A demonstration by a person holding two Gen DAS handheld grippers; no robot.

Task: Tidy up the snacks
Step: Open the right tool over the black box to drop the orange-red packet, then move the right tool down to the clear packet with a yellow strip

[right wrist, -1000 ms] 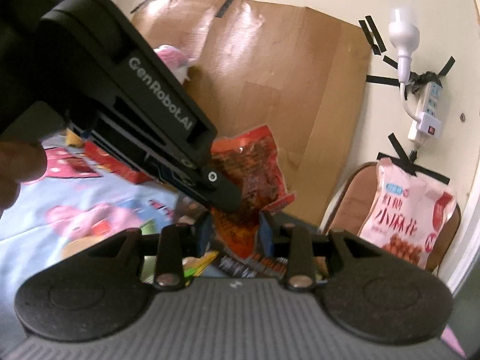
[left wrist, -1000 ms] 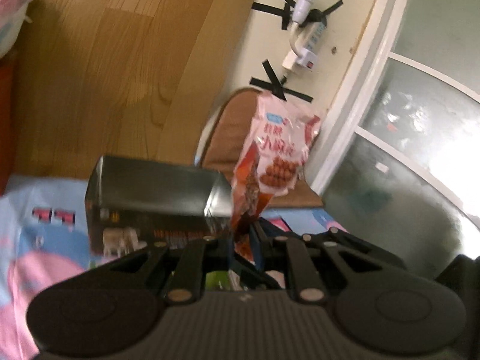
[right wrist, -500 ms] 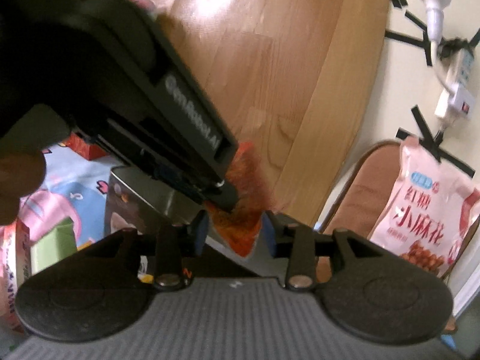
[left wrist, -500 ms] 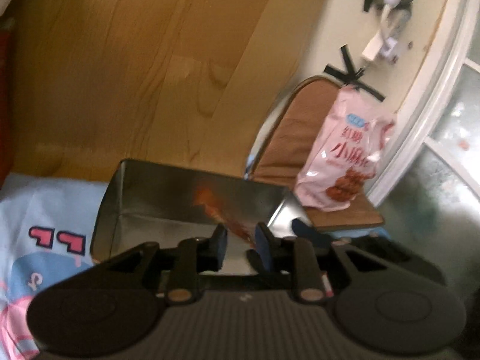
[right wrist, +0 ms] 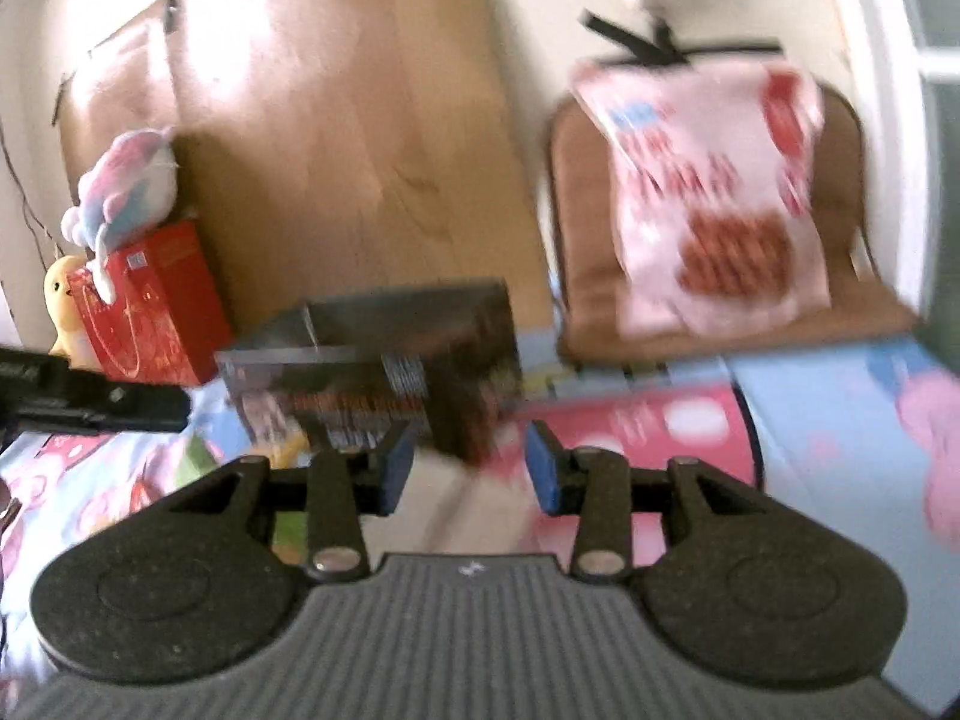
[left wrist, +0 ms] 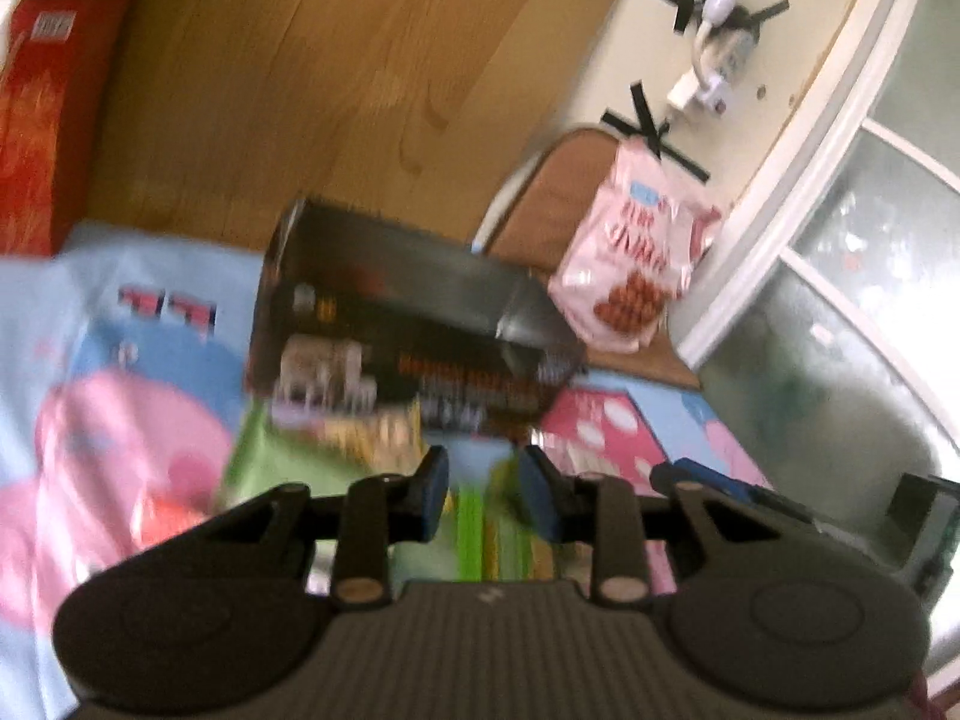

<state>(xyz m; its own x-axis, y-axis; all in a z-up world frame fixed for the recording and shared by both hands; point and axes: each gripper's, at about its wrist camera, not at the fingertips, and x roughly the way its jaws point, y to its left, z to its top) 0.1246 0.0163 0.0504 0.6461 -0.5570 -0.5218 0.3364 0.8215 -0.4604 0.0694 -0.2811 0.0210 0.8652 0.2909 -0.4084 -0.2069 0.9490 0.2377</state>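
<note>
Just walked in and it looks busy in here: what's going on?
A person is sorting snacks with two handheld grippers over a cartoon-print sheet. Both the left gripper and the right gripper are open with nothing between their fingers; the left's jaws have just been opening. An open dark rectangular box lies ahead, and a pink snack bag rests on a brown chair.

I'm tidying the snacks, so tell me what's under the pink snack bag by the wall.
The pink snack bag stands on a brown chair cushion and leans against the chair's backrest. The cushion and backrest behind the bag are covered, so nothing there can be seen.
</note>
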